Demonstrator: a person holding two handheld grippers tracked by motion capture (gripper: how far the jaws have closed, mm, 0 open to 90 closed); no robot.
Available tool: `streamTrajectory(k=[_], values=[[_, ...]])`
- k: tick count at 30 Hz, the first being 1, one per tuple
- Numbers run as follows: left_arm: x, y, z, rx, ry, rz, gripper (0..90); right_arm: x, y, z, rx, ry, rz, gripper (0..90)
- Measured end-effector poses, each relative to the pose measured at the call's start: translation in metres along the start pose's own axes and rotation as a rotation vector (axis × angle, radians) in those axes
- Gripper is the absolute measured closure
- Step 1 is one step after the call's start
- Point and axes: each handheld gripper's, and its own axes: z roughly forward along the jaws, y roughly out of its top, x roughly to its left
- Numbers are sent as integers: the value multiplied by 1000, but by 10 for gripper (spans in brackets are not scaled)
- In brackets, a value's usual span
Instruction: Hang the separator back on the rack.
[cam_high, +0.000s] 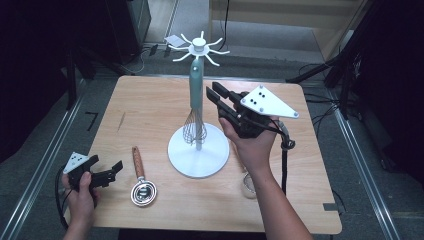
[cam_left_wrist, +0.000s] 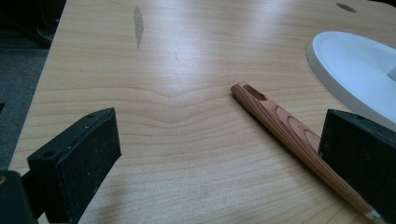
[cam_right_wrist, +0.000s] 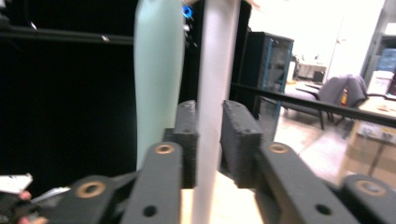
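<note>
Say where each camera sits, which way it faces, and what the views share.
High view: above the table's near side, looking forward and down; both forearms enter with the left hand-held gripper and right hand-held gripper.
Left gripper view: low over the table, between open jaws, toward the spoon handle.
Right gripper view: level, along its jaws at the stand's pole and whisk handle.
Shared: high and left gripper views show the stand's base.

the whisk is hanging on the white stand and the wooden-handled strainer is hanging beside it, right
Not quite. The whisk does hang on the white stand, but the wooden-handled strainer lies flat on the table, left of the stand's base. The high view shows it.
</note>
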Motion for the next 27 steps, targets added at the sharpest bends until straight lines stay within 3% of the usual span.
streamTrajectory(k=[3,7,15,20,27], values=[[0,0,0,0,1,0,0,-6,-9,-4,26,-36,-28,648],[0,0,0,-1,3,2,0,-17,-20,-13,52,-75,-22,527],[0,0,0,-2,5,2,0,-36,-46,-24,193,-121,26,282],[0,0,0,-2,4,2,0,-41,-57,-30,234,-141,16,262],[-1,0,0,-1,5,1,0,-54,-81,-47,279,-171,57,262]])
